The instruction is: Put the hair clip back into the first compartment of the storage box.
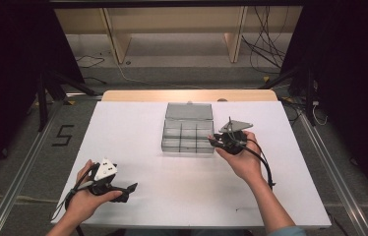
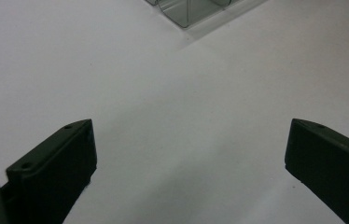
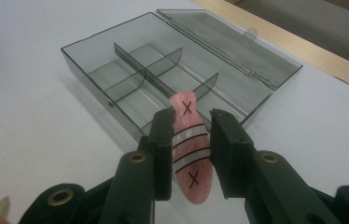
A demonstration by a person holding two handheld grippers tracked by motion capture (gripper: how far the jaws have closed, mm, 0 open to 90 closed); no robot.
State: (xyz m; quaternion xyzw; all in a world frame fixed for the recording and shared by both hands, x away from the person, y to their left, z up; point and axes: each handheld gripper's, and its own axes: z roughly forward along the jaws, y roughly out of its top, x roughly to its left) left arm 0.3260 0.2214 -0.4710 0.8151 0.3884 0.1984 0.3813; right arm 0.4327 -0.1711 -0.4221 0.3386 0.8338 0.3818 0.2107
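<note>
My right gripper is shut on a flat pink oblong piece with white stripes and two black crosses. It holds the piece upright, just at the near right side of a smoky clear compartment box whose lid lies open behind it. In the high view the right gripper sits at the box's right front corner. My left gripper rests near the table's front left, pointing right. Its jaws stand wide apart over bare white table, left gripper open with nothing between them.
The white table top has a wooden strip along its far edge. A corner of the box shows at the top of the left gripper view. Cables and wooden frame legs lie on the floor beyond the table.
</note>
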